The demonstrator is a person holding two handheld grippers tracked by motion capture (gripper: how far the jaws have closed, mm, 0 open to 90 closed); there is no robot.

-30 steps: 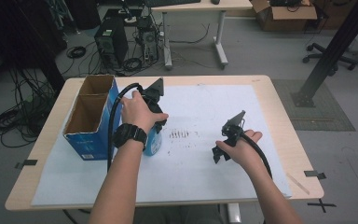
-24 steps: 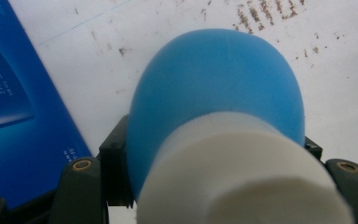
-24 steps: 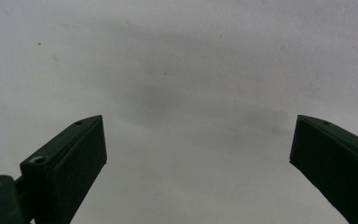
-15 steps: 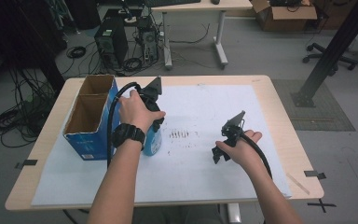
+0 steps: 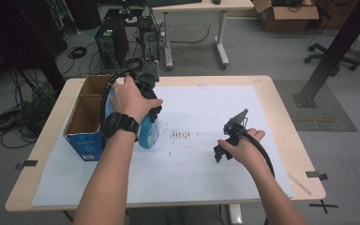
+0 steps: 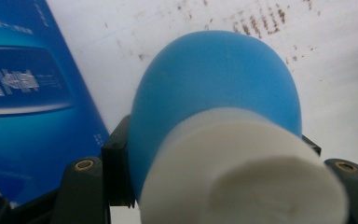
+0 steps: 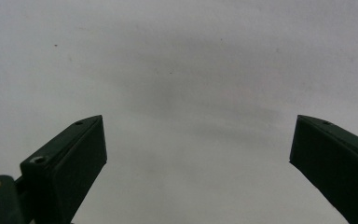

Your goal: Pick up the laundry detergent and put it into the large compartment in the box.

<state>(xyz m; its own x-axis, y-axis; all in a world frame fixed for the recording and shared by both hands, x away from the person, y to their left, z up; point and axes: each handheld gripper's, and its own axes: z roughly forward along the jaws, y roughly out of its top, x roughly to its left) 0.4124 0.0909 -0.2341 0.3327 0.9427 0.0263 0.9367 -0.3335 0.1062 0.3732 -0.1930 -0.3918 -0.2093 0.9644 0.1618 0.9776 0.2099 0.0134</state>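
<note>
I see the tall blue box [image 5: 88,123] blocking the left side, close to my bottle [image 5: 148,132]; the white paper [image 5: 206,112] ahead is open.

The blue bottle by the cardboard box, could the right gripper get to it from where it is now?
Probably yes. The right gripper is open over bare white paper, with nothing between it and the blue bottle. But the left gripper already clamps the bottle, beside the cardboard box.

Grey floor [image 5: 262,51]. Wooden table [image 5: 281,108] w/ white paper sheet [image 5: 206,108], dark smudges near mid. Behind: second desk [image 5: 215,5], PC towers [image 5: 110,40], cable tangle [image 5: 14,122] at left. Cardboard box [image 5: 288,9], office chair [image 5: 342,51], black post [image 5: 333,51] at right.
</note>
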